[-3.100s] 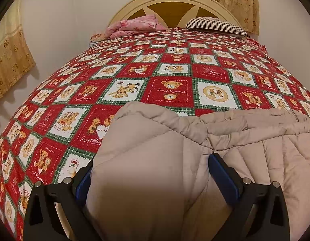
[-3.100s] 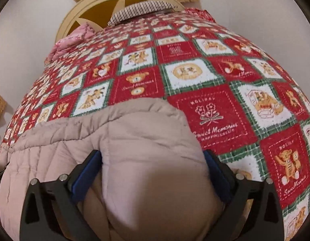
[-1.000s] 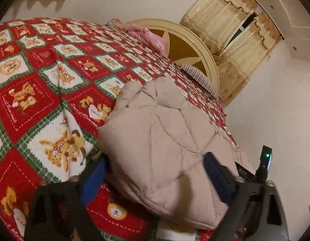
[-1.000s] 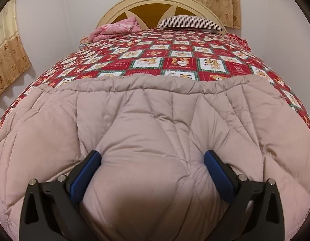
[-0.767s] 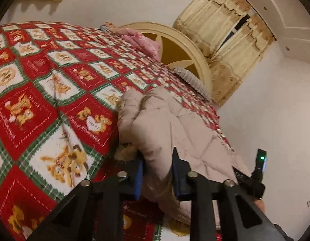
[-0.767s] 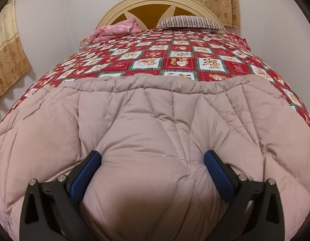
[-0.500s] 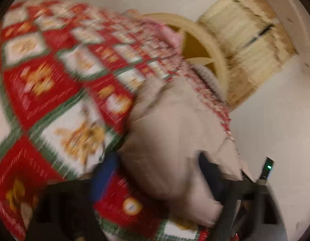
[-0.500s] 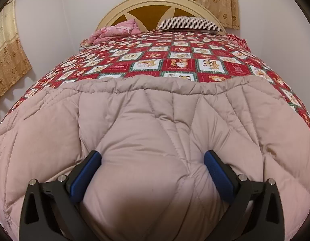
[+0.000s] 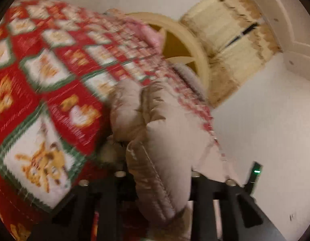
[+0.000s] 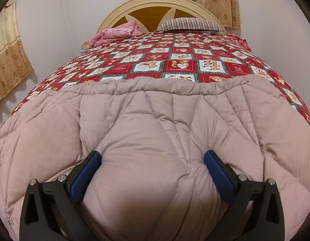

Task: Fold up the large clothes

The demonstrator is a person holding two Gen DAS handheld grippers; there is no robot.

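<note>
a: start with the left wrist view. what's your left gripper (image 9: pixel 157 182) doing?

b: my left gripper's jaws have just been closing, and a thick fold of the puffy, quilted, pale pinkish-beige down coat (image 9: pixel 165 140) is between them. the fingers sit close against the fabric at the bottom centre of the frame, so i read it as pinching the coat's edge. the picture is smeared, so i can't swear how firmly.

a: why grab there?

b: my guess is that end is the one i mean to carry over for the next fold. the bunched end rises from the lower middle toward the centre, lying on the red, white and green teddy-bear patchwork bedspread (image 9: pixel 44 92), which fills the left half.

a: and the right wrist view?

b: my right gripper (image 10: pixel 152 170) has its blue pads spread wide at the lower centre, sunk into the coat (image 10: pixel 155 124), with a mound of padding bulging between them. i think it's pressing down to anchor the bulk, not gripping.

a: how does the coat look there?

b: it covers the whole lower half, a gathered seam running across the middle, diamond stitching below. above it is bedspread (image 10: pixel 175 60), then the cream arched wooden headboard (image 10: pixel 155 6) at the top, with a crumpled pink cloth (image 10: pixel 116 33) to its left and a striped pillow (image 10: pixel 189 25) to its right.
</note>
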